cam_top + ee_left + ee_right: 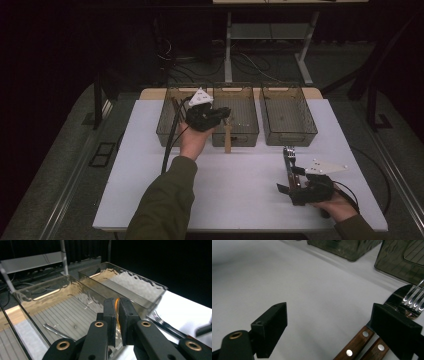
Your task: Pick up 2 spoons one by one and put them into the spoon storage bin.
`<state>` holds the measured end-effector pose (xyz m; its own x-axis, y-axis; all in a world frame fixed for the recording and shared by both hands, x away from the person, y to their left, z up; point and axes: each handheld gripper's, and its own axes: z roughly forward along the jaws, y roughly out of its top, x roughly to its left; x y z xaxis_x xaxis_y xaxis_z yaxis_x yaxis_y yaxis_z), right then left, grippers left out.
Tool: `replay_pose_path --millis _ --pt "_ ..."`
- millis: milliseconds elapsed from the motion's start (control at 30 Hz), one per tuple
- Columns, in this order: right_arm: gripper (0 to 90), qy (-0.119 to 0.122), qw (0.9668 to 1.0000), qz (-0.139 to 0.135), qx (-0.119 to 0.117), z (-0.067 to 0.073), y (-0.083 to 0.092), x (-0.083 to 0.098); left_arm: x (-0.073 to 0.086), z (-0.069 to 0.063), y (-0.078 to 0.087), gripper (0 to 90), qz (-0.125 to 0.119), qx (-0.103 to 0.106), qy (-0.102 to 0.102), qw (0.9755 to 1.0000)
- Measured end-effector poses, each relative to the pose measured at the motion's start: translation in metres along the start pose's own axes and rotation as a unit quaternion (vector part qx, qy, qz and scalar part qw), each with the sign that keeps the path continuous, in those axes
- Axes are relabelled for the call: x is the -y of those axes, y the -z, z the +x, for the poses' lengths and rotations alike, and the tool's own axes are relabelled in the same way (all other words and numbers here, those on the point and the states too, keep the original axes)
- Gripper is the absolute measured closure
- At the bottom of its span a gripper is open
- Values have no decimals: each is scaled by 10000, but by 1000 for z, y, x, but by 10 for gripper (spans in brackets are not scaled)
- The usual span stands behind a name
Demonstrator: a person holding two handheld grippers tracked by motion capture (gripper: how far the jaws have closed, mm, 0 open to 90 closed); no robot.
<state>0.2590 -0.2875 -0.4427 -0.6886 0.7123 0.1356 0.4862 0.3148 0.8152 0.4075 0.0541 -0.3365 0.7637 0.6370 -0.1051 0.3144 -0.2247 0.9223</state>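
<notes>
My left gripper (pixel 225 116) hovers at the front of the middle clear bin (pixel 241 90), shut on a wooden-handled utensil (pixel 228 139) that hangs downward. In the left gripper view the jaws (pixel 117 312) pinch a thin orange-brown sliver of that handle (pixel 116 305). A metal utensil (pixel 53 330) lies on the ribbed floor of the bin below. My right gripper (pixel 292 177) rests on the table at the front right, open, in the right gripper view (pixel 332 325) with its right jaw over a fork (pixel 413 298) and a serrated knife (pixel 398 296), both with riveted wooden handles (pixel 354 345).
Three clear bins stand in a row at the back of the white table (pixel 235 180): left (pixel 167 117), middle, and right (pixel 287 112). The fork and knife (pixel 289 157) lie in front of the right bin. Cables trail from both grippers.
</notes>
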Motion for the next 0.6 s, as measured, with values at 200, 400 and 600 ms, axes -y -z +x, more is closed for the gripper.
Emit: replay_pose_path --millis 200,400,600 --pt "142 -35 10000 -19 -40 -1 0 0 -10 11 -19 842 32 -178 107 9998" --pt "142 -85 9999 -35 -53 -1 1 0 -20 21 -38 842 71 -370 201 9991" --pt "142 -129 9999 -50 -46 -2 1 0 -24 31 -56 842 128 -571 272 9979"
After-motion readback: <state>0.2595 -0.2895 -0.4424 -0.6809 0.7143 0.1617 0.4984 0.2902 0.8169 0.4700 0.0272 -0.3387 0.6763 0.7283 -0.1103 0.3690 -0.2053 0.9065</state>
